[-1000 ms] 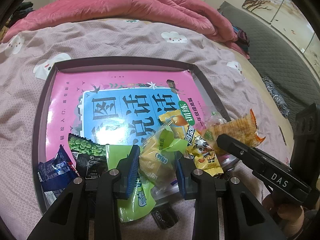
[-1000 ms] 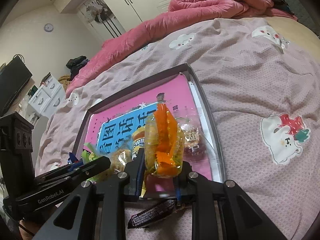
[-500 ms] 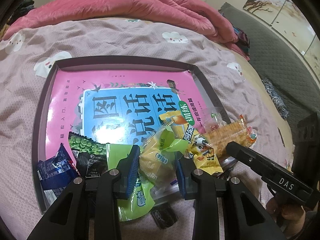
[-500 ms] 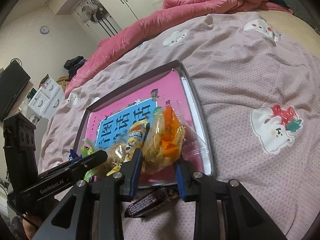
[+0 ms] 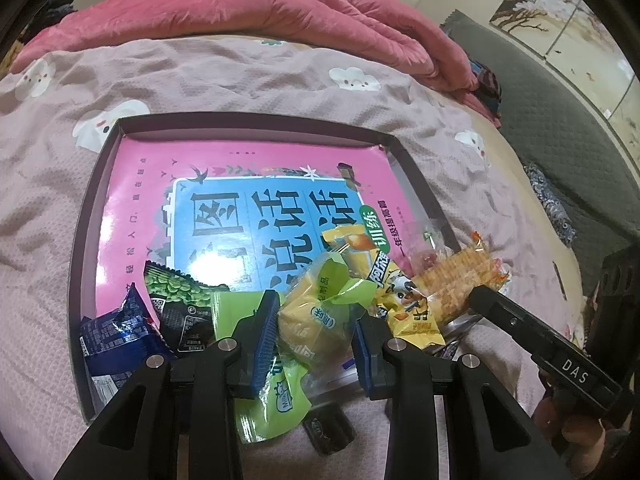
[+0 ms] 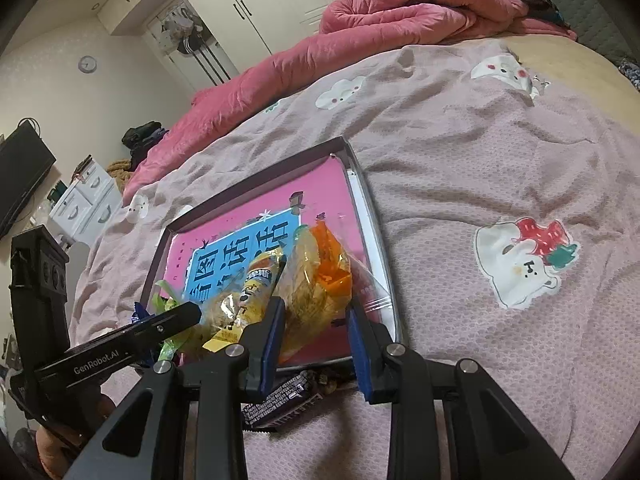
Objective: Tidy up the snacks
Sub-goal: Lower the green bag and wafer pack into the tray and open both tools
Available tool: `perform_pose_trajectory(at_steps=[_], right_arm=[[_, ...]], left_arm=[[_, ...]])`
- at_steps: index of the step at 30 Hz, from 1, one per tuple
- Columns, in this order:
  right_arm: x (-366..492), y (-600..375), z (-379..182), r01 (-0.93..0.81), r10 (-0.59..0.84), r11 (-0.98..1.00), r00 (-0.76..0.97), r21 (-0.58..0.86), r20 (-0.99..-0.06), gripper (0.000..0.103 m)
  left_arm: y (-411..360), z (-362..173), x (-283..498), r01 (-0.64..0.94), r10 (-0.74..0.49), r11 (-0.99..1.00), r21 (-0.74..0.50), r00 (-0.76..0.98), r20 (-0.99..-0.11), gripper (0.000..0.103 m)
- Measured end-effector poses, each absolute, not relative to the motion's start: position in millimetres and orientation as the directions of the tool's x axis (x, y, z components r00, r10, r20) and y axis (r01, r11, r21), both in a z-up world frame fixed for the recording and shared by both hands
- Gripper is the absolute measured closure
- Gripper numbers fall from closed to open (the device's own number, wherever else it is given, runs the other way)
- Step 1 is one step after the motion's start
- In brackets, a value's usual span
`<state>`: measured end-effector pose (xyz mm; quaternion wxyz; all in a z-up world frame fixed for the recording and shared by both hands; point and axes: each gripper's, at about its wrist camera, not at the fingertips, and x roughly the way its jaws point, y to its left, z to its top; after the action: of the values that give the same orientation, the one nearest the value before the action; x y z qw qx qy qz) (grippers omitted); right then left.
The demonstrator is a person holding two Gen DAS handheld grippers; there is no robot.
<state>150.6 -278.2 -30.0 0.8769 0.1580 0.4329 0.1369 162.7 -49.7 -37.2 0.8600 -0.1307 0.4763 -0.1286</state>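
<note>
A dark shallow box [image 5: 100,168] lined with a pink and blue book cover lies on the bed; it also shows in the right wrist view [image 6: 362,184]. Several snack packets lie at its near end. My left gripper [image 5: 314,338] is open, with a yellow and green packet [image 5: 316,312] lying between its jaws. My right gripper [image 6: 314,334] is open around an orange cracker packet [image 6: 320,280], which rests in the box; the packet also shows in the left wrist view [image 5: 456,280].
A green pea packet [image 5: 176,292], a blue packet [image 5: 116,332] and a yellow cartoon packet [image 5: 404,304] lie in the box. A dark wrapper [image 6: 280,400] lies on the bedspread outside the near rim. A rolled red quilt [image 5: 240,16] lies beyond.
My right gripper lowered the orange cracker packet into the box and opened its jaws. My left gripper stayed in place.
</note>
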Motion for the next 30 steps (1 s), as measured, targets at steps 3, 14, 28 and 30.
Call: perform_pose_trajectory(at_steps=[3, 14, 28, 30], right_arm=[[149.6, -281.1, -29.6, -0.097, 0.379, 0.91, 0.589, 0.403, -0.714, 0.072], [148.2, -280.4, -27.7, -0.095, 0.379, 0.909, 0.591, 0.405, -0.712, 0.072], [146.2, -284.5, -23.1, -0.089, 0.364, 0.914, 0.611, 0.396, -0.703, 0.067], [145.1, -282.5, -21.9, -0.1, 0.364, 0.916, 0.614, 0.389, -0.7, 0.067]], left_arm=[[-48.4, -36.7, 162.6, 0.091, -0.345, 0.932, -0.35, 0.515, -0.785, 0.067], [-42.1, -39.9, 164.5, 0.058, -0.323, 0.937, -0.346, 0.528, -0.786, 0.064], [-41.6, -39.9, 165.3, 0.055, -0.378, 0.911, -0.408, 0.508, -0.774, 0.052], [-42.0, -38.2, 165.0, 0.059, -0.378, 0.911, -0.408, 0.511, -0.772, 0.051]])
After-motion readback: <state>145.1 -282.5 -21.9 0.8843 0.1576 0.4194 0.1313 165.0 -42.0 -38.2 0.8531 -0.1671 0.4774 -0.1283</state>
